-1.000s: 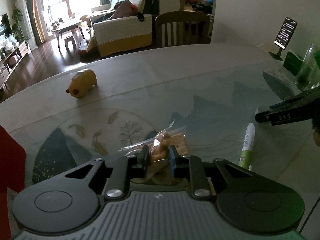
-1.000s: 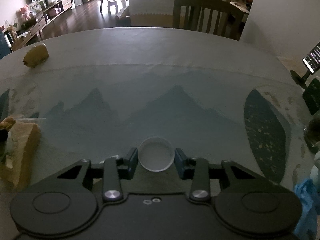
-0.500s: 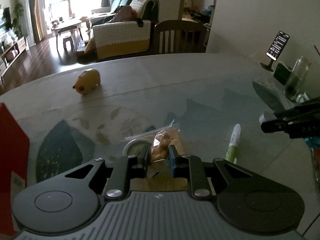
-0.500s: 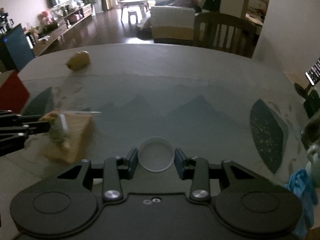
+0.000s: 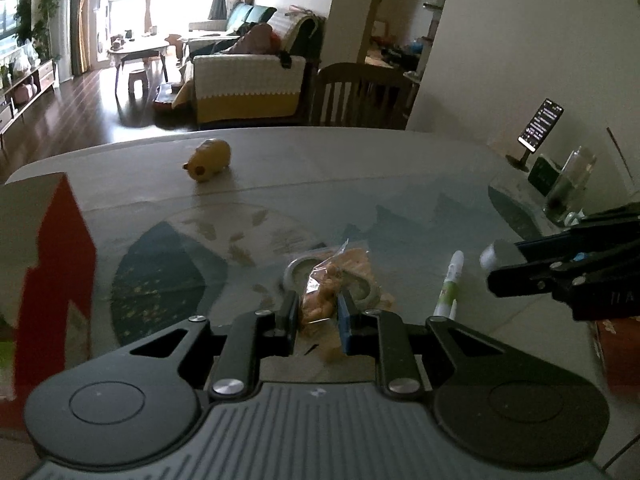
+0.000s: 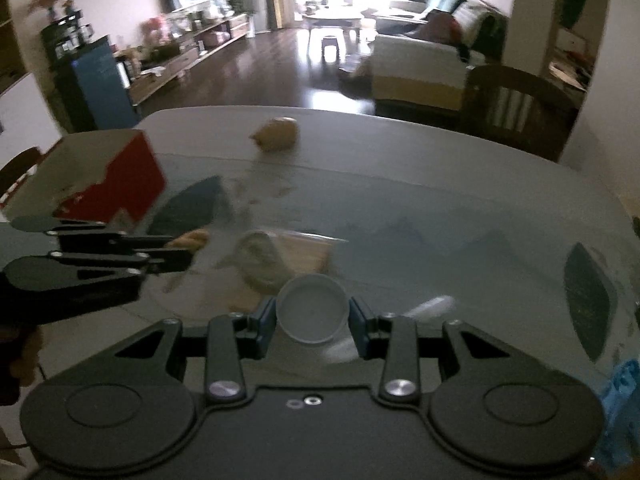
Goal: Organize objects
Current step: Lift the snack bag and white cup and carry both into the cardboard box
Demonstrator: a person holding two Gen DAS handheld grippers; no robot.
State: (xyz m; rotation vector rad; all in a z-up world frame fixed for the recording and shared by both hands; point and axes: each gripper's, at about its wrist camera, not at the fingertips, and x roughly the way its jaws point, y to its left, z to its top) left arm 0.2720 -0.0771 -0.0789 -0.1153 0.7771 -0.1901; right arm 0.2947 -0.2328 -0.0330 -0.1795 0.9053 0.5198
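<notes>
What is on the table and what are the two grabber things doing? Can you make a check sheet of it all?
Surface: round table under a mat printed with mountains and leaves.
Job's things: clear snack bag in the left hand-held gripper; white round cap in the right hand-held gripper; green and white pen lying flat; yellow animal toy near the far edge; red and white box at the left.
Clutter: phone on a stand, glass, something blue, too blurred to name.
Grippers: both shut on their items.
Cables: nothing seen.
Surroundings: wooden chair, sofa, living room behind.
</notes>
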